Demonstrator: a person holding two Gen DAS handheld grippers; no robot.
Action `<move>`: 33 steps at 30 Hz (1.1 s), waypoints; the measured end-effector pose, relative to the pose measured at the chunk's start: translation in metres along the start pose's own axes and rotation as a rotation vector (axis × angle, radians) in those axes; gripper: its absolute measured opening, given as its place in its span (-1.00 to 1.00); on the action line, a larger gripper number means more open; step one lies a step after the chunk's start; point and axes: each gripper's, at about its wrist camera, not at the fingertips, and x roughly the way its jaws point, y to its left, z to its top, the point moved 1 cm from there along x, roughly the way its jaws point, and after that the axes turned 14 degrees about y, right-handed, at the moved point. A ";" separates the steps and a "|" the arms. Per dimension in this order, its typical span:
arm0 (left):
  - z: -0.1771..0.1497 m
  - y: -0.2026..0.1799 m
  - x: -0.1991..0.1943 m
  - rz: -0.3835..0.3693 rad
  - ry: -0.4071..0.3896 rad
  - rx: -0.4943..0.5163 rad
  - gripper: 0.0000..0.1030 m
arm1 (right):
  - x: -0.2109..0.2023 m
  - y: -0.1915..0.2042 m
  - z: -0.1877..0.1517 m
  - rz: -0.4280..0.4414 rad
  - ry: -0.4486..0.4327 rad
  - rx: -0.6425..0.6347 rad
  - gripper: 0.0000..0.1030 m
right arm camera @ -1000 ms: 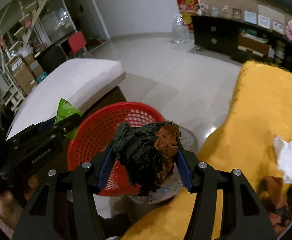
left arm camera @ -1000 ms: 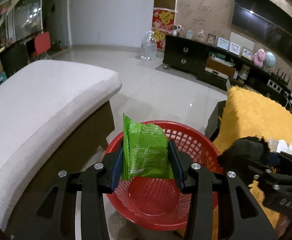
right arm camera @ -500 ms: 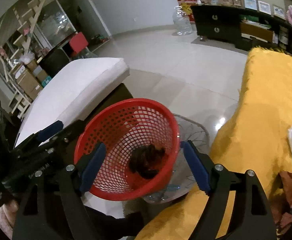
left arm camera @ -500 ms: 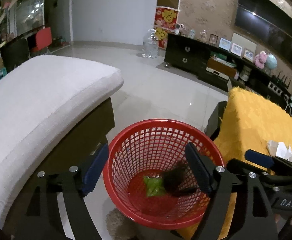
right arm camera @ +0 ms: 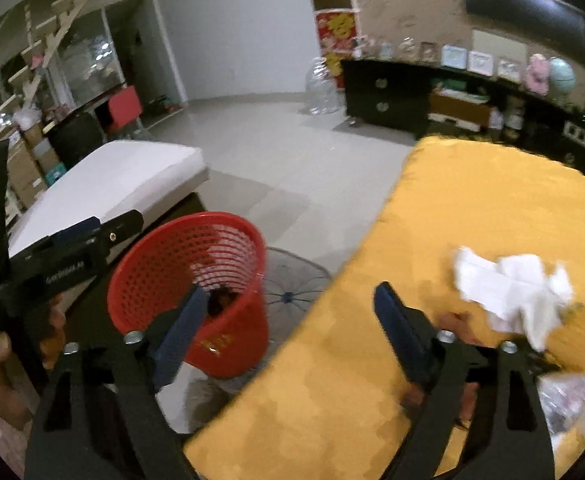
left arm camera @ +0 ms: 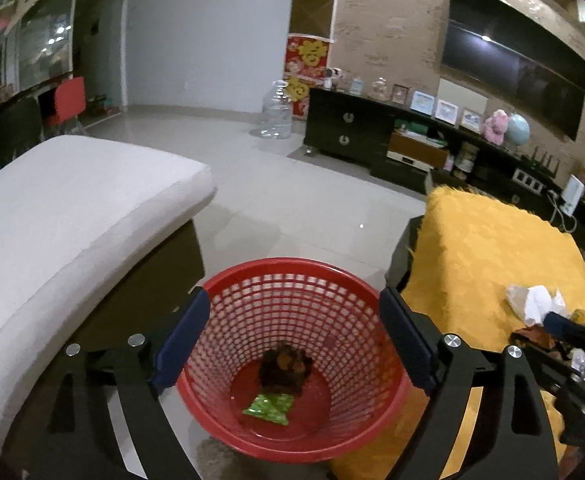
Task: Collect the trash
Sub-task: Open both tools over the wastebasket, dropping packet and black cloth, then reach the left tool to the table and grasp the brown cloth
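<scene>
Both grippers empty, trash in basket.
Cushion [left arm camera: 64,216] at far left. L gripper [left arm camera: 292,338] over the red basket [left arm camera: 228,412], jaws wide apart, holding nothing; inside on the bottom lie a green wrapper [left arm camera: 269,408] and a dark wad [left arm camera: 286,370], touching. R gripper [right arm camera: 288,320] spread wide, nothing between fingers, over the yellow cover [right arm camera: 492,208] edge. White paper [right arm camera: 512,290] on cover at right; brownish scraps beside it, blurred, prob. more trash.
</scene>
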 end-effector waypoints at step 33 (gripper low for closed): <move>-0.064 -0.198 0.002 -0.215 0.119 0.383 0.63 | -0.108 -0.198 -0.139 -0.318 -0.161 0.430 0.70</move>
